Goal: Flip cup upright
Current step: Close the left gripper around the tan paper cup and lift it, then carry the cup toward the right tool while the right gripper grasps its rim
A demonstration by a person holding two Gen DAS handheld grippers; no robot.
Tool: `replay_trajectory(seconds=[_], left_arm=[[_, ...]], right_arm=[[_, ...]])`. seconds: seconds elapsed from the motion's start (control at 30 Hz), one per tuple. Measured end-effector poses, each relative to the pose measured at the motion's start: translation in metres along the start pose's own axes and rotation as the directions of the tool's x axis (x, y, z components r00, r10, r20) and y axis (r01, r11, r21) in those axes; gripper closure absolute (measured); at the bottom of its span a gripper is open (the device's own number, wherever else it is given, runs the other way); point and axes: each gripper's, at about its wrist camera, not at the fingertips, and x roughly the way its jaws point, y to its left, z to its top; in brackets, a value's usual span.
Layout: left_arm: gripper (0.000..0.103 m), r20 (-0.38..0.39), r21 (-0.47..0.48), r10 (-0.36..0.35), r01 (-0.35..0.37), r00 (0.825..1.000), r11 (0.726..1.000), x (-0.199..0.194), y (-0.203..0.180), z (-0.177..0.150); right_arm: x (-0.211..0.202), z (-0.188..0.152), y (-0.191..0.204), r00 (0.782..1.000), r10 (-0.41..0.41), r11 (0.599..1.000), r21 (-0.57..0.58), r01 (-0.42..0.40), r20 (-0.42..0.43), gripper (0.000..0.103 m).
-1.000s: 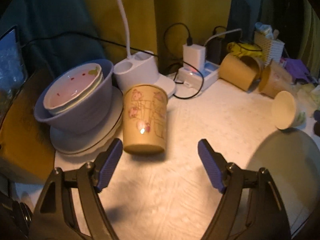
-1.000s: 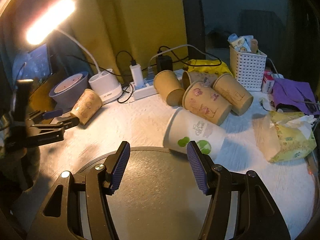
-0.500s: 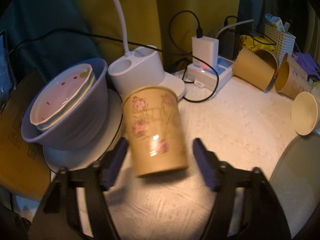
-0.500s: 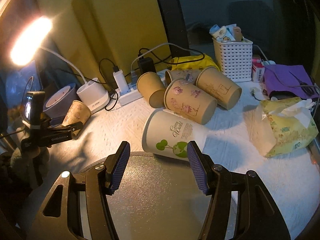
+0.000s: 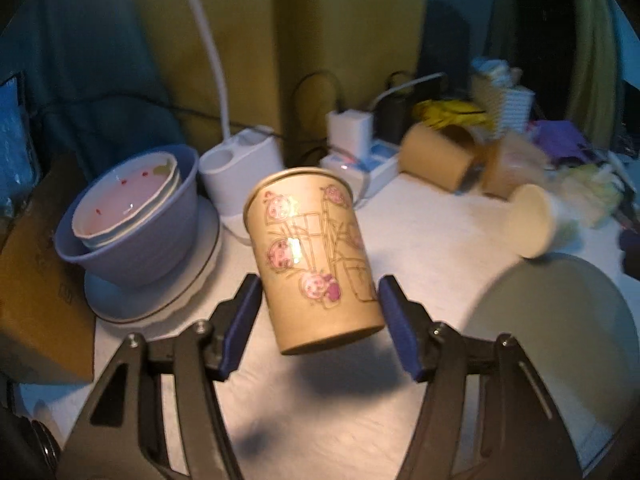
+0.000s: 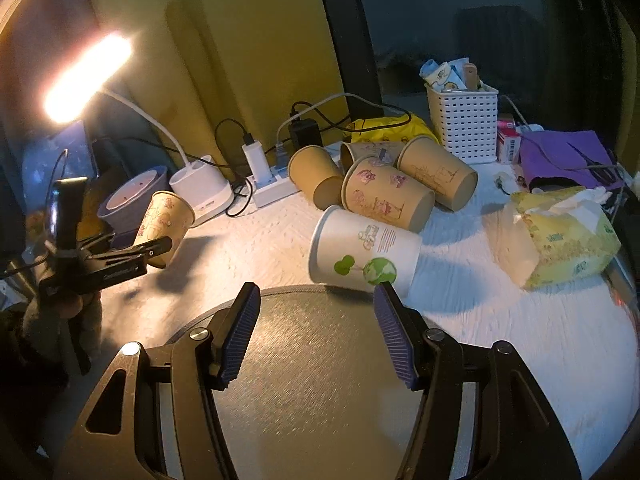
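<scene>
A: Tan paper cup printed with pink cartoon figures point(image 5: 316, 260): seen lifted off the white tabletop point(image 5: 420, 240), tilted, rim up and away, shadow cast below. It is clamped between the blue pads of the left gripper point(image 5: 320, 320), jaws narrowed to its width.

B: Confirmed from the right wrist view; the cup point(image 6: 164, 222) is held at the table's left edge. Surroundings?

A: Just behind it, a lavender bowl stacked with plates point(image 5: 132, 224) and a white lamp base point(image 5: 244, 168). A power strip with chargers point(image 5: 360, 152) is noted further back.

B: Right gripper point(image 6: 316, 336): spread wide, nothing held, hovering over a round grey metal disc point(image 6: 320, 392). A white paper cup with green print point(image 6: 360, 256) lies on its side just beyond the fingertips; four tan cups point(image 6: 384, 192) are heaped behind it. A yellow tissue pack point(image 6: 560, 236) sits to the right.
</scene>
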Motion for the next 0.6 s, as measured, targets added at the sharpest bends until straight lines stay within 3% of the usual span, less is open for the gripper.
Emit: replay_trajectory(seconds=[0.2, 0.43, 0.53, 0.6], left_arm=[[0.041, 0.064, 0.046, -0.088, 0.085, 0.994, 0.995, -0.055, -0.029, -0.018], [0.041, 0.120, 0.090, -0.189, 0.179, 0.975, 0.980, -0.114, -0.066, -0.055], [0.041, 0.146, 0.104, -0.204, 0.190, 0.968, 0.976, -0.137, -0.086, -0.079], [0.041, 0.163, 0.091, -0.212, 0.199, 0.964, 0.976, -0.148, -0.095, -0.093]], right_arm=[[-0.021, -0.014, 0.012, 1.000, 0.010, 1.000, 0.007, -0.010, 0.010, 0.041], [-0.053, -0.035, 0.020, 0.999, 0.045, 0.999, 0.022, -0.045, 0.027, 0.040], [-0.065, -0.047, 0.021, 0.997, 0.078, 0.996, 0.044, -0.079, 0.026, 0.028], [-0.072, -0.053, 0.022, 0.995, 0.094, 0.994, 0.053, -0.095, 0.025, 0.027]])
